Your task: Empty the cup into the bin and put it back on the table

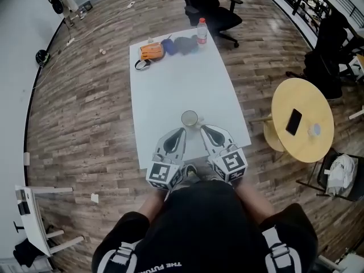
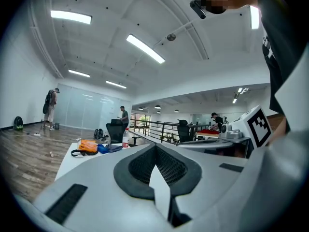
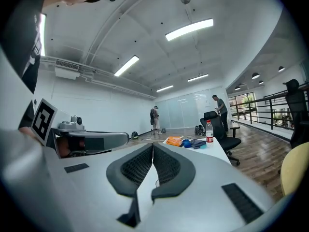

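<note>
Your left tool (image 1: pixel 180 133) and right tool (image 1: pixel 205 131) sit closed and empty, just beside the pale round cup (image 1: pixel 189 119) standing on the white worktop (image 1: pixel 170 90). Whether the cup has been emptied isn't visible.

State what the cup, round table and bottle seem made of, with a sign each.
Cup: probably ceramic, pale with a thick rim; hard to tell.
Round table: pale wood or laminate, matte yellowish top.
Bottle: clear plastic, see-through body, red cap.

I read a white table (image 1: pixel 182 90), cream cup (image 1: pixel 189 119), orange pouch (image 1: pixel 152 51) at 11 o'clock, yellow side table (image 1: pixel 301 98) at 3 o'clock, and brown wood-grain floor (image 1: pixel 85 112).
</note>
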`<state>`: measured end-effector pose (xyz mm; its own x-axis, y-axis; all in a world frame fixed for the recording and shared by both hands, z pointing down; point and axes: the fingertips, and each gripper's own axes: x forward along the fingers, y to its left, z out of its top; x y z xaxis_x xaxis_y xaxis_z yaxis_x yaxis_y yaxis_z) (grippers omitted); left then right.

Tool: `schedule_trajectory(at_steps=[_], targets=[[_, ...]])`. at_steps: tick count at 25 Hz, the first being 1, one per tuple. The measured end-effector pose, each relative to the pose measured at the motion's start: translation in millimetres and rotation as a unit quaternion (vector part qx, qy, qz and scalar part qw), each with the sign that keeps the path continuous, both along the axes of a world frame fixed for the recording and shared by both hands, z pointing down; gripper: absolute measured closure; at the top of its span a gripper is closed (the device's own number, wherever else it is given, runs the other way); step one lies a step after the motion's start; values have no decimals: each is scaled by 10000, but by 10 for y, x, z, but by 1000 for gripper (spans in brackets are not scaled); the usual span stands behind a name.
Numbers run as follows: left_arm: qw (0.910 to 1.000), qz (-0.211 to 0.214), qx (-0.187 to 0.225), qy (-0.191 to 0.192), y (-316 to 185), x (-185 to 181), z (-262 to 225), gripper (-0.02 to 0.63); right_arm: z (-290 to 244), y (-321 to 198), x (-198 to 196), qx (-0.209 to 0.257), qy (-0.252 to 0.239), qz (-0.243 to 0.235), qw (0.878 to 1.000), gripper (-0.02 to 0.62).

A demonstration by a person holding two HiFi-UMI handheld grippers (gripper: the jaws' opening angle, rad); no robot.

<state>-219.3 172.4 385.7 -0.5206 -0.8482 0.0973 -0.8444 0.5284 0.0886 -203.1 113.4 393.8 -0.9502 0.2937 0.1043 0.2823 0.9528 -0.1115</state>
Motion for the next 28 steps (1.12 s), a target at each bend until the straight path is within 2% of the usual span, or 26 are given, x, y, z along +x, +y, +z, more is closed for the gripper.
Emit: schedule_trajectory(at_steps=[5,11,20,28], targets=[[9998,-174,-49,122,-158,314,-66,584,-116,-144,255,-165,-59,-17,9998,578],[10000,-80,-41,-17,-219,493,-106,584,-180,-236,383,-47,-133,194,9997,578],[9999,108,-5,-122,-181,671,-191,586,-239,-145,553,-44,-251,279,9993,578],[9998,109,22,-191,-92,656,-212,586,-235,-28,529,23,-265,209,9994,578]])
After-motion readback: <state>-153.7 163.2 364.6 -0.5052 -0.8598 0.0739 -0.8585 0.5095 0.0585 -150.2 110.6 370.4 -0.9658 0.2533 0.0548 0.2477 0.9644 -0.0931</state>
